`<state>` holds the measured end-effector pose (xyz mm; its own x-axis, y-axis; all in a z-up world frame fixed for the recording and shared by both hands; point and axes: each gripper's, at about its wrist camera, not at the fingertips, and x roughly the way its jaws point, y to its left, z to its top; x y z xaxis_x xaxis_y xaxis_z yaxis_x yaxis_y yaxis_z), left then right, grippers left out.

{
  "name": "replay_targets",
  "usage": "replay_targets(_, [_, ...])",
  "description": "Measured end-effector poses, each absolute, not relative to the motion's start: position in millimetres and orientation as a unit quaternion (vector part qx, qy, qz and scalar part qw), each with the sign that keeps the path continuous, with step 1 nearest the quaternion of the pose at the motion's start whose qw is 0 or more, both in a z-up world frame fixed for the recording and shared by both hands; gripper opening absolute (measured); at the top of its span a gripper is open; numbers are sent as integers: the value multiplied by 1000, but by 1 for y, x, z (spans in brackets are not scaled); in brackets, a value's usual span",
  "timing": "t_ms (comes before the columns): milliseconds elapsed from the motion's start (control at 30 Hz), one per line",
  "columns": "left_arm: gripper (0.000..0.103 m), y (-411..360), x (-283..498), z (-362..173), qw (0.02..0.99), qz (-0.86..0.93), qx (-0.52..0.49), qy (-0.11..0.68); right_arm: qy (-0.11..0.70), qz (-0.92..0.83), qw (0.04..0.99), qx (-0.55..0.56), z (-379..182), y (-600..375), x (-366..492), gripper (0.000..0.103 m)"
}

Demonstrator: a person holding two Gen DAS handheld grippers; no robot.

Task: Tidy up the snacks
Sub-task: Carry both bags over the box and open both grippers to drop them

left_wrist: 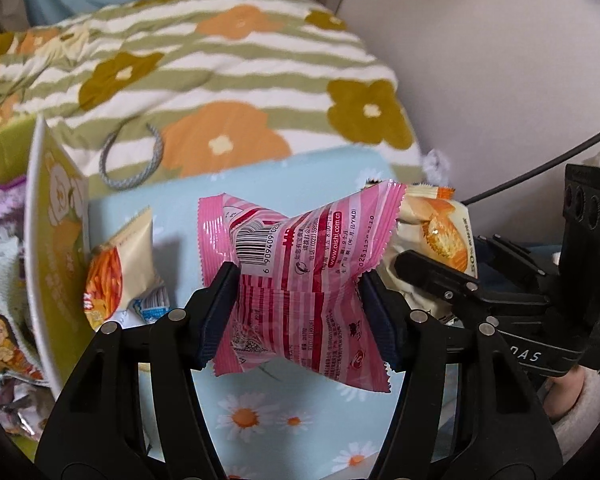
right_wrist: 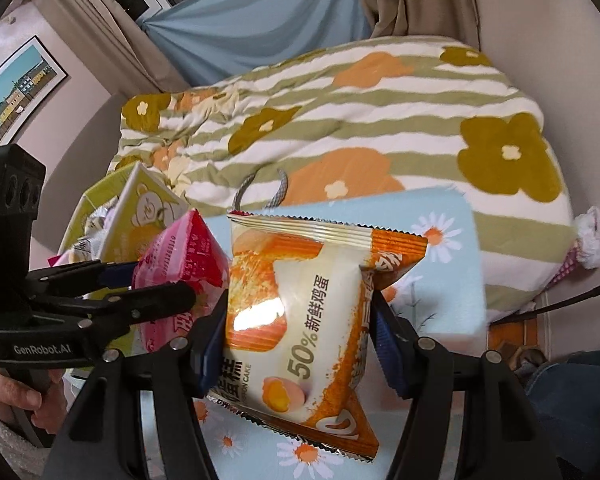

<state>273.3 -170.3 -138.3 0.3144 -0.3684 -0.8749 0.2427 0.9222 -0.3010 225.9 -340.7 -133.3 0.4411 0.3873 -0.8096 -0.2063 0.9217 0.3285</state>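
Note:
My left gripper [left_wrist: 298,300] is shut on a pink striped snack packet [left_wrist: 300,280] and holds it above a light blue daisy-print cloth [left_wrist: 260,412]. My right gripper [right_wrist: 300,332] is shut on an orange and cream egg cake packet [right_wrist: 300,320]. The two packets hang side by side. The cake packet also shows in the left wrist view [left_wrist: 436,232], to the right of the pink one. The pink packet shows in the right wrist view [right_wrist: 180,268], held in the left gripper [right_wrist: 156,284].
A yellow-green paper bag [left_wrist: 52,240] with a bear print stands at left, with several snack packets inside and beside it. A small orange and cream packet [left_wrist: 116,264] leans against it. A striped floral quilt [left_wrist: 228,80] lies behind. A grey cord loop [left_wrist: 132,160] rests on it.

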Motion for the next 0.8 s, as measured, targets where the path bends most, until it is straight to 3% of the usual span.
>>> replay_targets(333, [60,-120,254,-63,861,-151,-86,478,452,216,864,52,-68,-314,227,59])
replay_targets(800, [61,78,240,-32,883,-55,-101,455,412,293,862,44,-27,-153,240,59])
